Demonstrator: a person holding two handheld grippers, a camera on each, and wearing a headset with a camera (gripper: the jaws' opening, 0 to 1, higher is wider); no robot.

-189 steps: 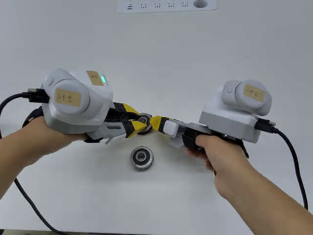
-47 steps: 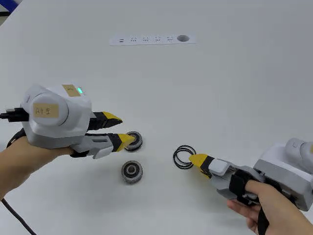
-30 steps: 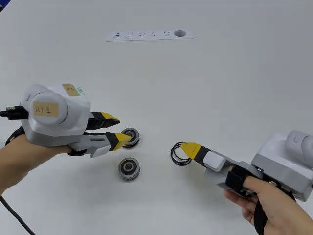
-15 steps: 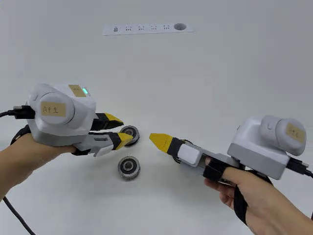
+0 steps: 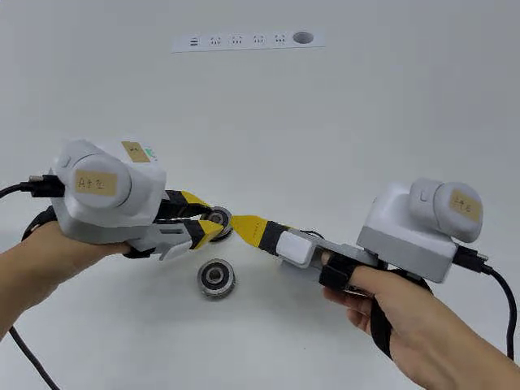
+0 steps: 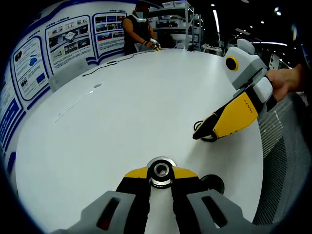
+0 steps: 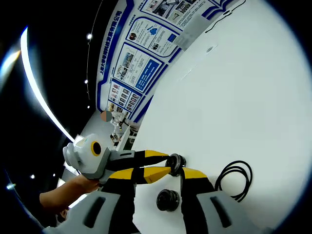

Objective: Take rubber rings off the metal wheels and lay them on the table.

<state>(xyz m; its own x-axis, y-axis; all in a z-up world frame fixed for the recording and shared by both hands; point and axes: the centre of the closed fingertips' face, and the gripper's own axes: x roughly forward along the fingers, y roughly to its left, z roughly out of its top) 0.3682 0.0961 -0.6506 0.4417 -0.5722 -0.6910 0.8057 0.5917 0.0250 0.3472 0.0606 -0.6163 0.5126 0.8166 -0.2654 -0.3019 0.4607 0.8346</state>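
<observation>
My left gripper is shut on a small metal wheel and holds it just above the white table. In the left gripper view the wheel sits between my yellow jaws. My right gripper reaches in from the right, tips right at that wheel. In the right gripper view my own jaws stand apart, open, just short of the wheel. A second wheel lies flat on the table below. Black rubber rings lie loose on the table, seen beside my right gripper.
A white power strip lies at the far edge of the table. A black cable trails from the left gripper, another from the right. A person stands at the table's far end in the left gripper view.
My right gripper has swung left and up from the rings on the table to the wheel in my left gripper. The left gripper has kept its place at that wheel.
</observation>
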